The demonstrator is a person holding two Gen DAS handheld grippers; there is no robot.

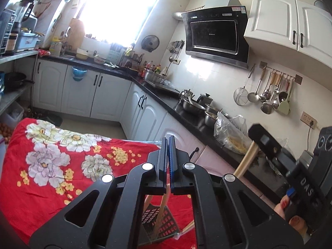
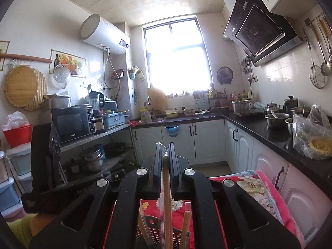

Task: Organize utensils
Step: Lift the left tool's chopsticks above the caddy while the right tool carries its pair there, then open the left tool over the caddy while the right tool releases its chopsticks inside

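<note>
The right gripper [image 2: 165,155] pinches wrapped chopsticks [image 2: 167,197] upright, their length running down-frame into the black holder [image 2: 155,231] directly below; the left gripper [image 1: 167,145] is shut, empty.

A lived-in home kitchen: black L-shaped countertop [image 2: 259,128] over white cabinets, range hood [image 1: 215,37], microwave [image 2: 72,123], wall-hung ladles [image 1: 267,95], water heater [image 2: 103,34].
</note>
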